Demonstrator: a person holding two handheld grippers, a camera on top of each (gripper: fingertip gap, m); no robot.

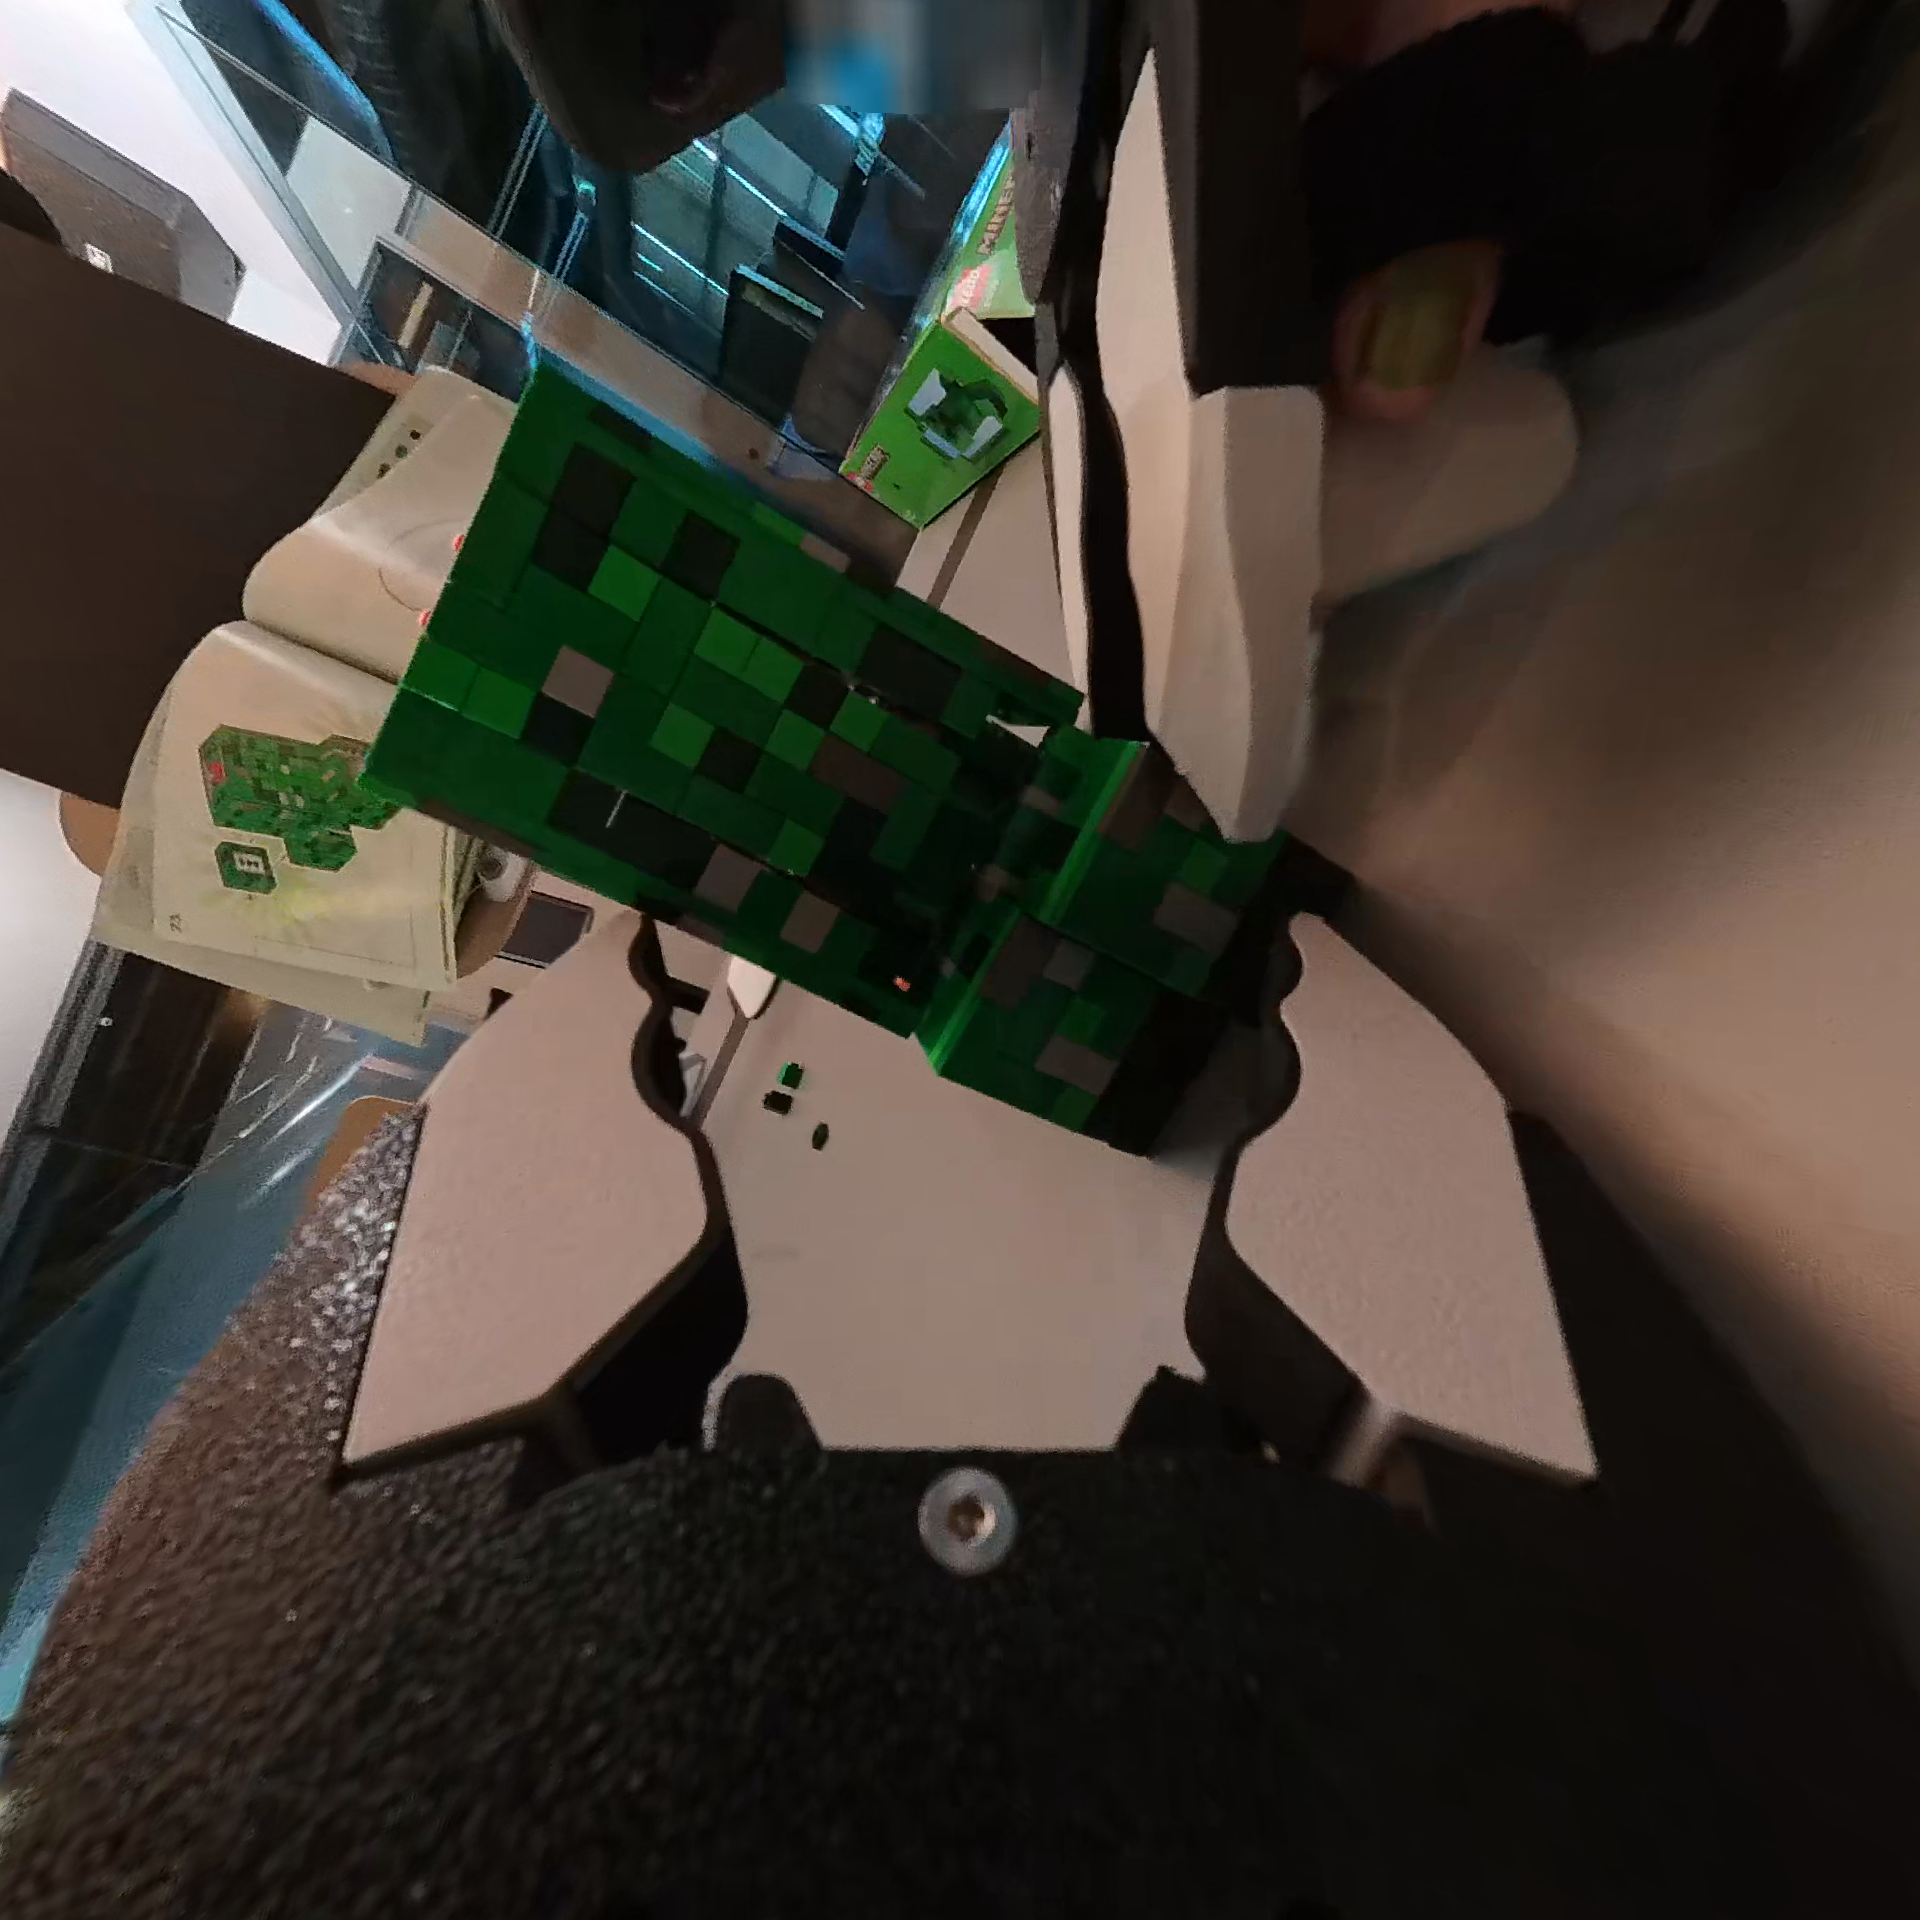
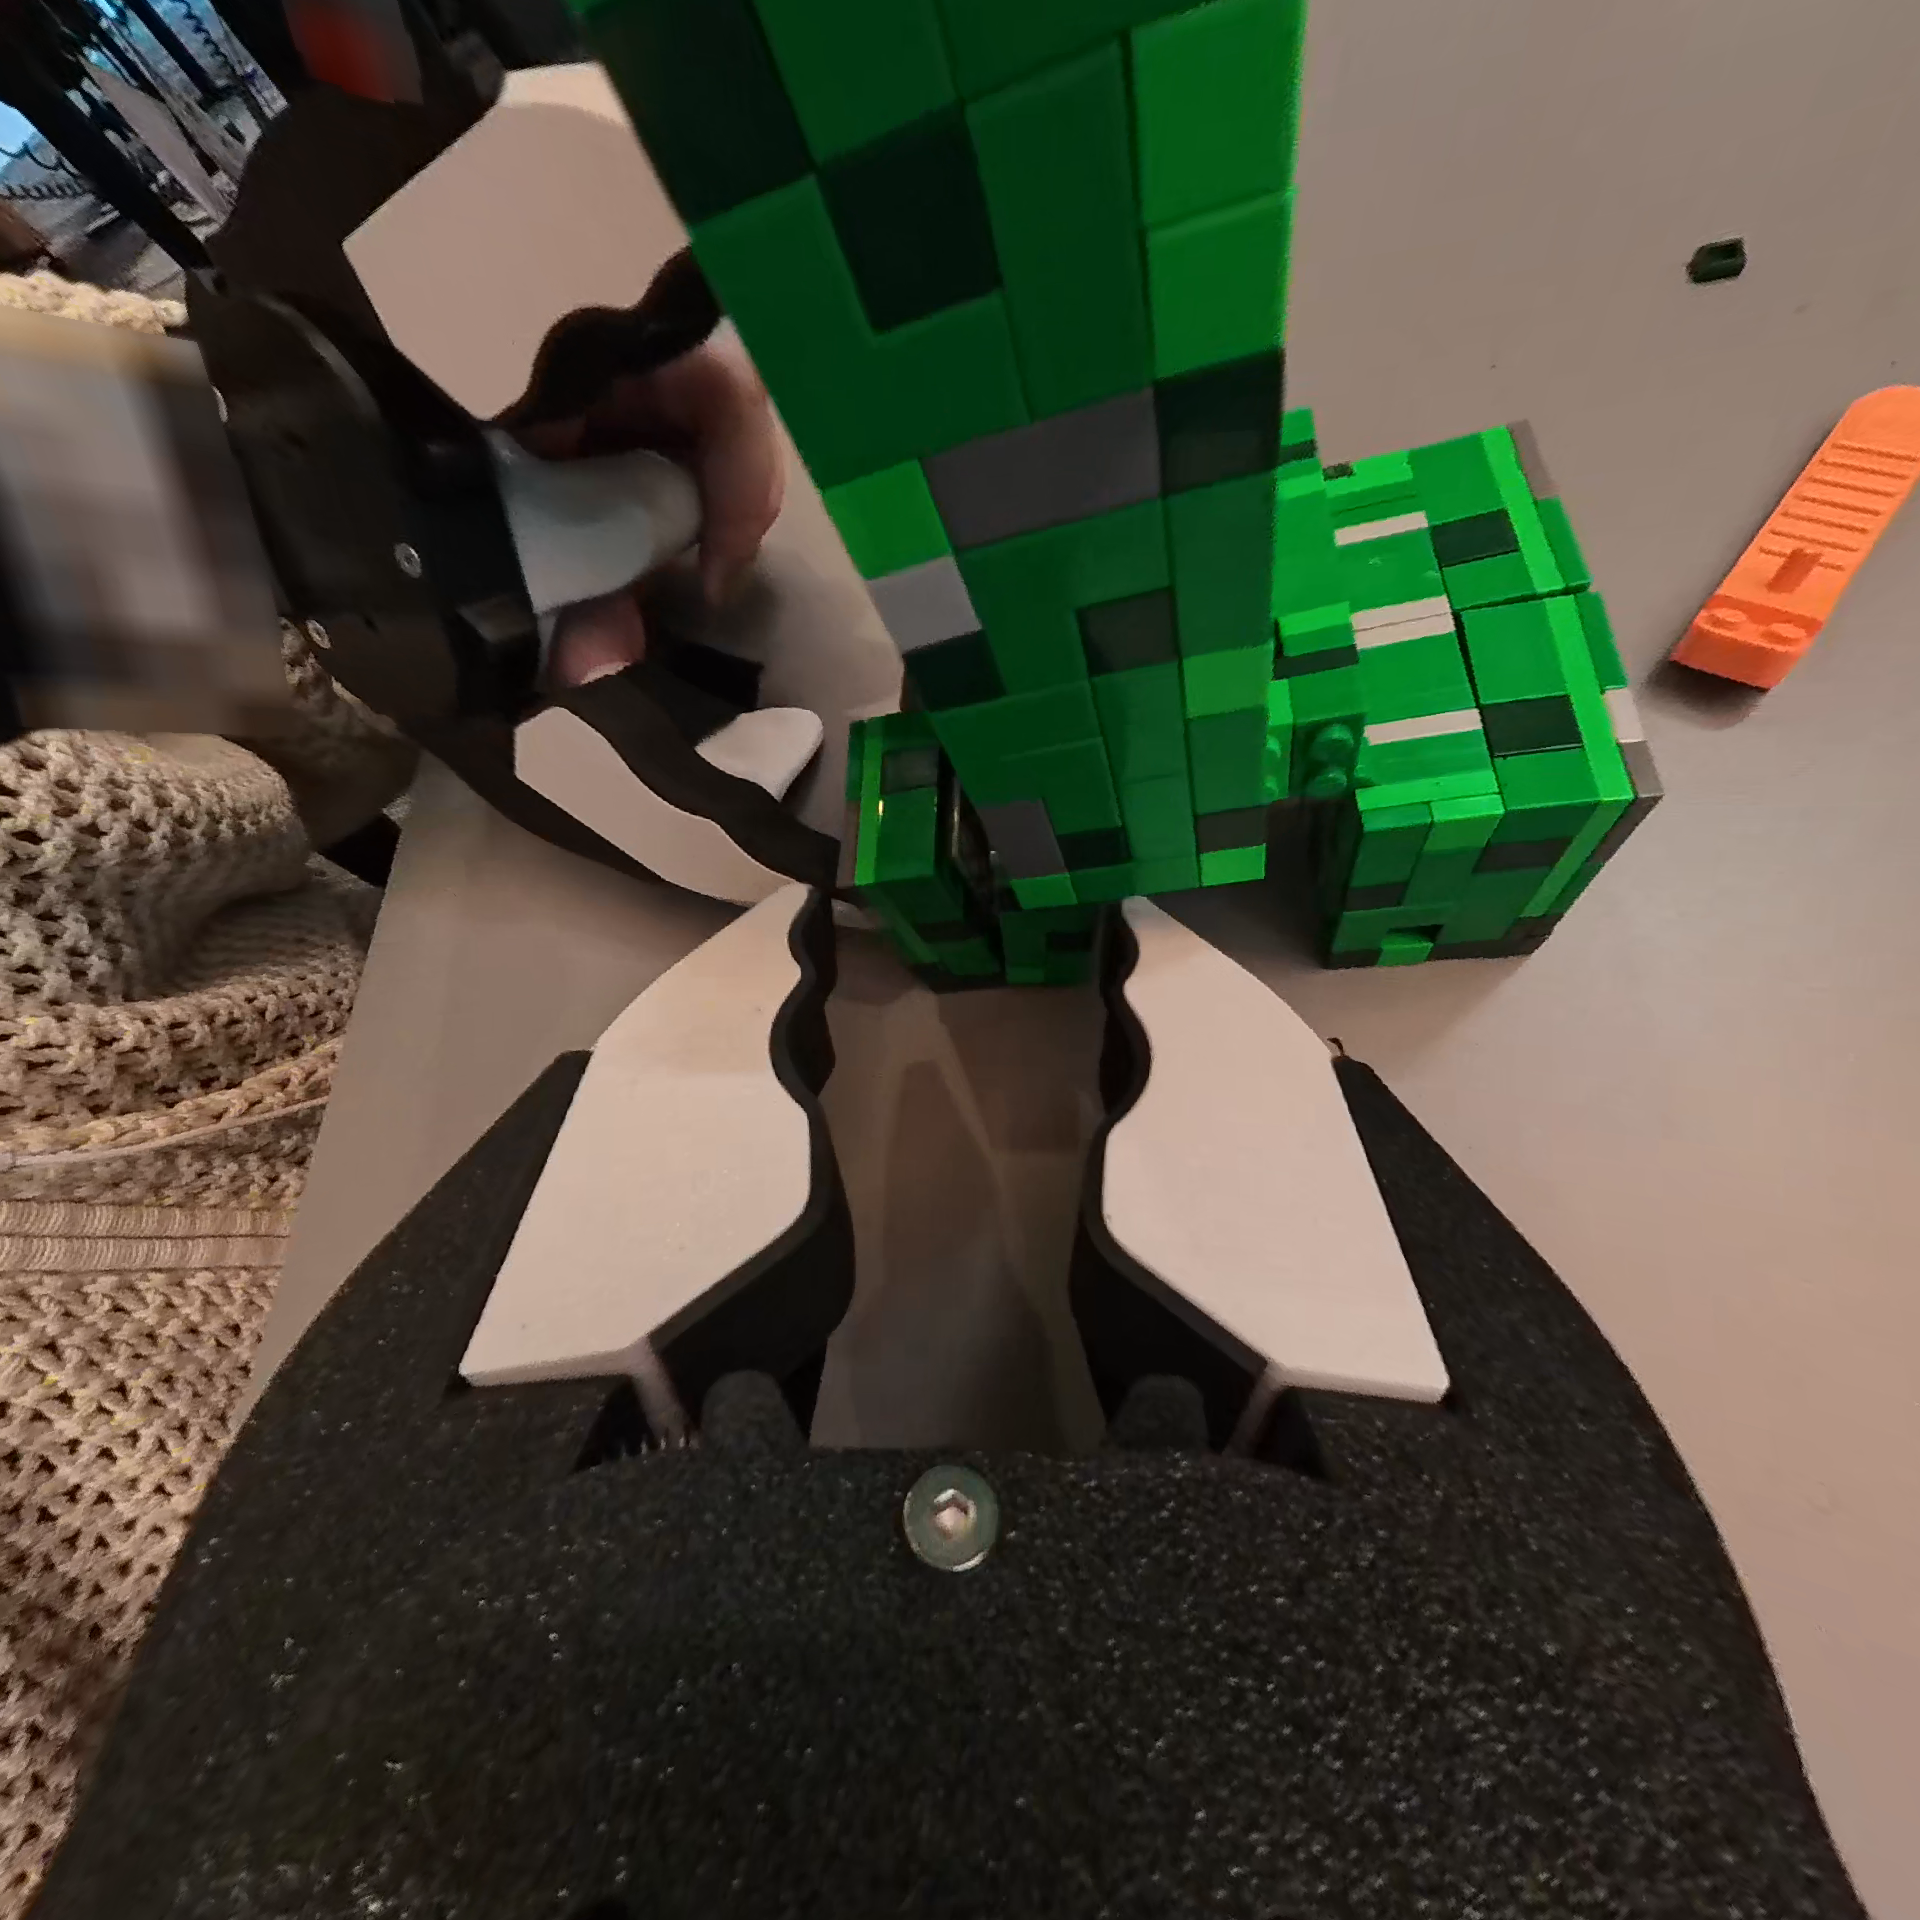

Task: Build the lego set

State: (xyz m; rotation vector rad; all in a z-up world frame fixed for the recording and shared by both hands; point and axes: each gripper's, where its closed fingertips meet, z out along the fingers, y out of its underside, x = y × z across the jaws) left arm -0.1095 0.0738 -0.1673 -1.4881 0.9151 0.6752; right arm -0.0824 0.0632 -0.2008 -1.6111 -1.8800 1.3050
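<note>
1. A tall green block figure [image 2: 1039,436] is seen standing on the grey tabletop [image 2: 1558,1247], its feet just ahead of the right gripper [image 2: 961,925].
2. The right gripper's jaws are spread at the front foot; whether it is touched cannot be told.
3. The left gripper [image 1: 966,997] is held with jaws wide apart around the figure's lower part.
4. An orange brick separator [image 2: 1808,540] and a small green piece [image 2: 1714,260] are laid well apart from the figure.
5. An instruction booklet [image 1: 281,831] and a green box [image 1: 940,416] are seen beyond.
</note>
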